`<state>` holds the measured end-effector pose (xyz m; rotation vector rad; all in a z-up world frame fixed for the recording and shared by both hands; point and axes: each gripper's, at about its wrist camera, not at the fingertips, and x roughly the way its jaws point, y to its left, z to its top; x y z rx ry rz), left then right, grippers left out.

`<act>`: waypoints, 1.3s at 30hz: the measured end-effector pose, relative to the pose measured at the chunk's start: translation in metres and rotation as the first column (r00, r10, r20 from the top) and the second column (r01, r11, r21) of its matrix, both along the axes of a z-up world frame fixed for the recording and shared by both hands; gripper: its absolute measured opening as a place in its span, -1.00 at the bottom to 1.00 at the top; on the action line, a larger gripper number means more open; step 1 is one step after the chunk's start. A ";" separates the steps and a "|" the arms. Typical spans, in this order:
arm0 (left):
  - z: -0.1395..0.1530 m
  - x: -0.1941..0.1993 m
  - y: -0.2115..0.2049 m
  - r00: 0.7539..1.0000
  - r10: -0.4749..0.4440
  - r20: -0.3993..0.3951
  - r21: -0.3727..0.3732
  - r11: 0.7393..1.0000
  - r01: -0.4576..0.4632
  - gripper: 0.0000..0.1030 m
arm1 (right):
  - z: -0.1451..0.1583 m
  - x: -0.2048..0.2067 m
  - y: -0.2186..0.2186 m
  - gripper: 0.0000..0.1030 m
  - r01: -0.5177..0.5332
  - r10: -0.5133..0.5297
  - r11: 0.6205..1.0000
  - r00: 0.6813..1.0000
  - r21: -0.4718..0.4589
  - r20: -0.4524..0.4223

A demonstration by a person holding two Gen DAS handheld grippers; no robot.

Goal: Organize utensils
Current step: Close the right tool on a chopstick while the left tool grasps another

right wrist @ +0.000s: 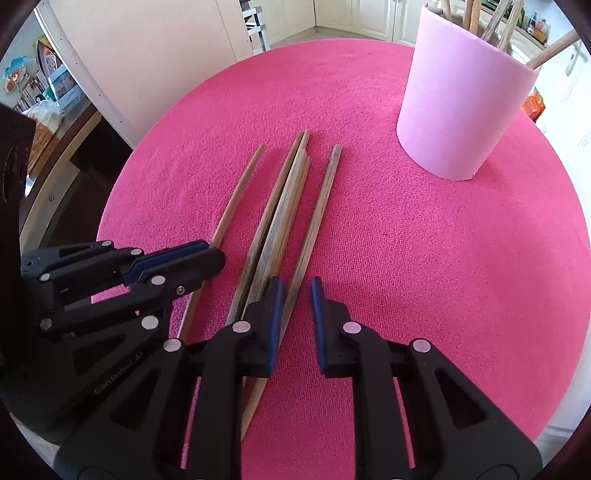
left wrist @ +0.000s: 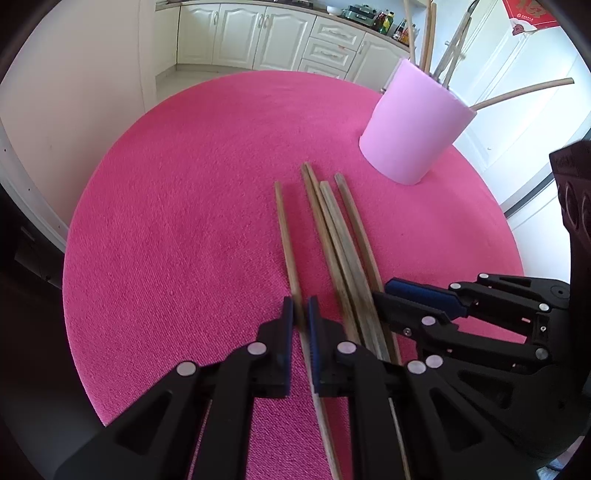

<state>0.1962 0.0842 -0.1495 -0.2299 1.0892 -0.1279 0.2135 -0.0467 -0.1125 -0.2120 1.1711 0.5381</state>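
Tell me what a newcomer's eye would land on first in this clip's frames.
First, the bright pink round mat filling both views. Next, the pale pink cup at its far right, with wooden sticks poking out. Then the wooden chopsticks lying mid-mat, the left gripper closing around the leftmost chopstick, the right gripper open over the rightmost.

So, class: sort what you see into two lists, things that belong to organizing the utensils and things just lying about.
Part of the job:
- loose chopsticks
- pink holder
- left gripper
- right gripper

Just there:
- pink tablecloth
- cabinets
- counter bottles
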 end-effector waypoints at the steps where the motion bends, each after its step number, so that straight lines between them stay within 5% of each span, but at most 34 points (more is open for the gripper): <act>1: 0.000 0.000 0.000 1.000 0.001 0.000 0.001 1.000 -0.001 -0.84 | 0.000 0.000 0.002 -0.75 -0.003 0.003 1.000 1.000 -0.007 0.009; 16: 0.002 -0.002 -0.003 0.999 0.044 -0.003 0.013 0.999 -0.044 -0.87 | 0.003 0.001 -0.047 -0.89 0.037 -0.038 0.990 0.999 0.133 0.009; 25: 0.020 -0.009 -0.015 0.997 0.041 0.063 0.032 0.999 -0.043 -0.89 | 0.018 -0.010 -0.080 -0.89 0.042 -0.053 0.975 0.998 0.220 0.045; 33: 0.049 -0.015 -0.036 0.983 0.032 0.182 0.089 0.995 -0.049 -0.89 | 0.035 -0.016 -0.099 -0.89 0.039 -0.072 0.948 0.993 0.316 0.094; 39: 0.087 -0.023 -0.056 0.933 -0.002 0.359 0.118 0.992 -0.043 -0.90 | 0.065 -0.026 -0.117 -0.89 0.024 -0.126 0.907 0.968 0.420 0.218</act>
